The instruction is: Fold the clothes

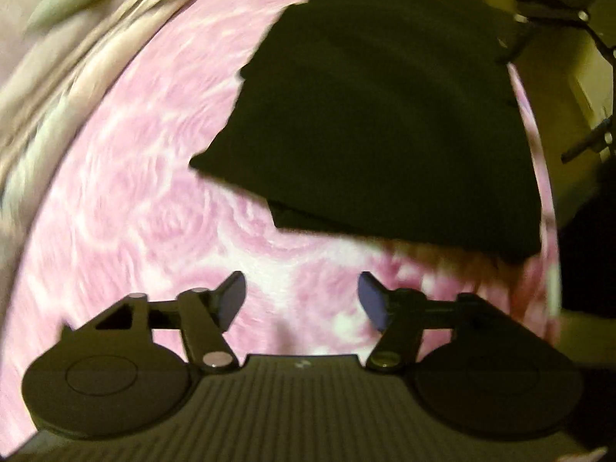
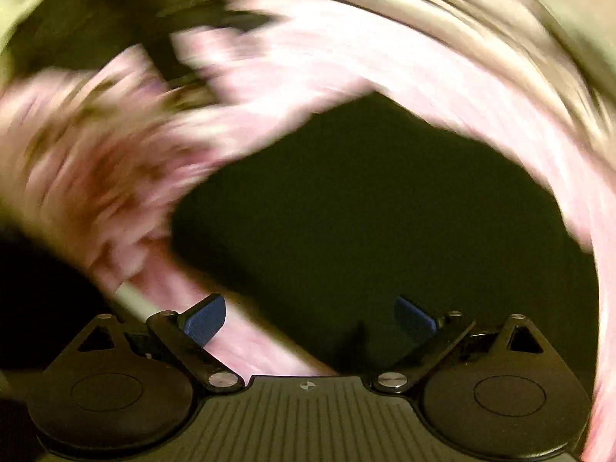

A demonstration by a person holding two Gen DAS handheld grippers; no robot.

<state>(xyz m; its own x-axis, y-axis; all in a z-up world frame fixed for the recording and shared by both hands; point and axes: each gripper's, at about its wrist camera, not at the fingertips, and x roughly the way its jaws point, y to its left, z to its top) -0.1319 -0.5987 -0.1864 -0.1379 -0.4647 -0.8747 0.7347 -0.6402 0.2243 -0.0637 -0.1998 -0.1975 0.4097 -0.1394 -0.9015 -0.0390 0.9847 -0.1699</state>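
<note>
A black garment (image 1: 385, 123) lies folded in layers on a pink rose-patterned bedspread (image 1: 127, 200). My left gripper (image 1: 302, 296) is open and empty, just short of the garment's near edge, over the bedspread. In the right wrist view the same black garment (image 2: 365, 211) fills the middle, heavily blurred. My right gripper (image 2: 310, 317) is open and empty, with its fingers over the garment's near edge and the bedspread (image 2: 250, 342).
A pale crumpled blanket (image 1: 57, 69) lies along the bedspread's left side. A dark metal stand (image 1: 558, 11) is beyond the bed at the upper right. The right wrist view is strongly motion-blurred.
</note>
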